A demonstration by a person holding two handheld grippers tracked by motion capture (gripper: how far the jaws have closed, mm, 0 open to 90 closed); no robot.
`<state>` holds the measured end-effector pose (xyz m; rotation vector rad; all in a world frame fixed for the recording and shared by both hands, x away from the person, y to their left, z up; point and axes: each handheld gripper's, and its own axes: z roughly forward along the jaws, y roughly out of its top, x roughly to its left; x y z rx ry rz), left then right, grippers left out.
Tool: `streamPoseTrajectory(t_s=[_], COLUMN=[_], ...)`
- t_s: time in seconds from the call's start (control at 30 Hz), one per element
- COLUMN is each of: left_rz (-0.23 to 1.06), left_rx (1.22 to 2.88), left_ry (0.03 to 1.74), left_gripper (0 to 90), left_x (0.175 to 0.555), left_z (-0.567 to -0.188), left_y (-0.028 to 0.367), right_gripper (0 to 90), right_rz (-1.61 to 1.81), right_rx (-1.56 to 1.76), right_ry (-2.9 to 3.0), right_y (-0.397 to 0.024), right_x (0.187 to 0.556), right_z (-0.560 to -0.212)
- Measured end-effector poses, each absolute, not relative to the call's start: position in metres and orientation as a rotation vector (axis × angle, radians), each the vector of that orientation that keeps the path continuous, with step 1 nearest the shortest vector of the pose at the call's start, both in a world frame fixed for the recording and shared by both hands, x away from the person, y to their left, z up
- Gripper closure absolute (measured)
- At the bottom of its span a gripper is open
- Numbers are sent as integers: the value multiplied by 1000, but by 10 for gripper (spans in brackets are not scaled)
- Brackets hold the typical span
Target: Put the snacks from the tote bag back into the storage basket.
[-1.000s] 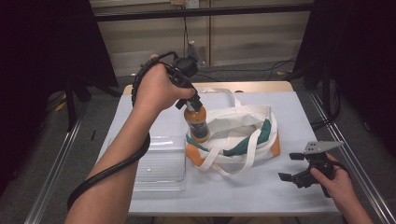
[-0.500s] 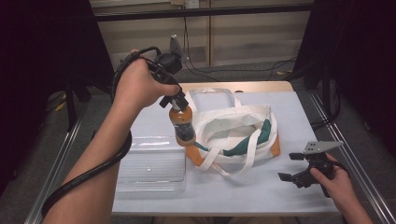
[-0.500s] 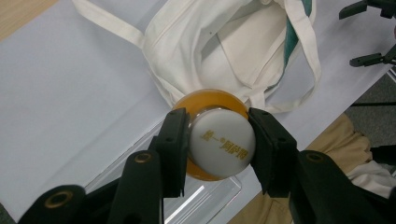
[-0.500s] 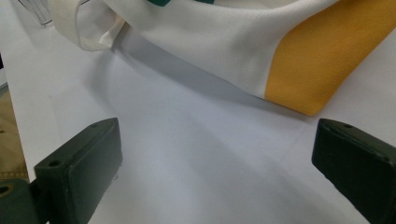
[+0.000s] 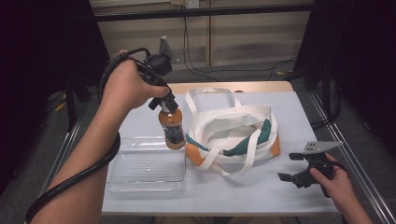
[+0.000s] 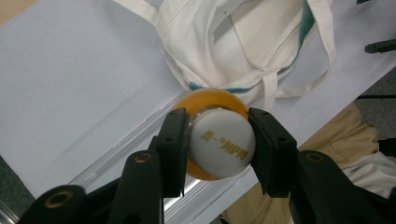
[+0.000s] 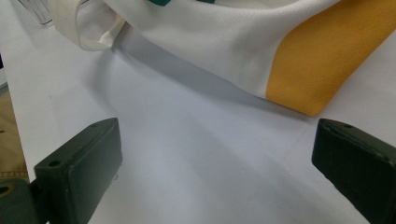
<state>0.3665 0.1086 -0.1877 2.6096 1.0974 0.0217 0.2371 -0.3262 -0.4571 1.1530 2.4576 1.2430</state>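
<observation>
One bottle [image 5: 170, 126] clamped in left gripper [image 5: 167, 103] jaws, above clear tray [image 5: 145, 164], beside tote bag [image 5: 233, 133]

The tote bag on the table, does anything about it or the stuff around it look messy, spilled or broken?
Nothing stands out. The tote bag lies slumped open, straps loose, unspilled. The left tool holds an orange bottle upright by its white cap, over the clear tray.

The bottle [image 6: 217, 140] shows just its cap from above; the bag [image 7: 261, 42] is cut off by the top edge.
</observation>
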Motion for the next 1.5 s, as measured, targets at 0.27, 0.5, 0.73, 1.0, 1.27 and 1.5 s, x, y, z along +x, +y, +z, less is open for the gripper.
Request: streamPoseTrajectory(t_s=[0.27, 0.5, 0.73, 1.0, 1.27, 1.5], left_rz=[7, -3, -24, -19, -42, -45], left_rx=[2624, 2620, 2625, 2635, 2633, 2641], left_ry=[1107, 1126, 1151, 1164, 1187, 1192], left_gripper=[595, 595, 595, 595, 595, 595], left_x=[365, 366, 369, 372, 376, 378], left_z=[-192, -200, -214, -225, -237, -245], left_y=[115, 120, 125, 125, 126, 125], right_gripper=[14, 14, 14, 14, 14, 14], right_rz=[1241, 1241, 1240, 1242, 1242, 1241], right_rx=[1151, 1152, 1150, 1151, 1154, 1148], right_ry=[2461, 2459, 2461, 2458, 2457, 2458], right_y=[-326, -327, -326, -326, -326, -325], right_x=[237, 237, 237, 237, 237, 237], right_z=[-457, -458, -458, -458, -457, -458])
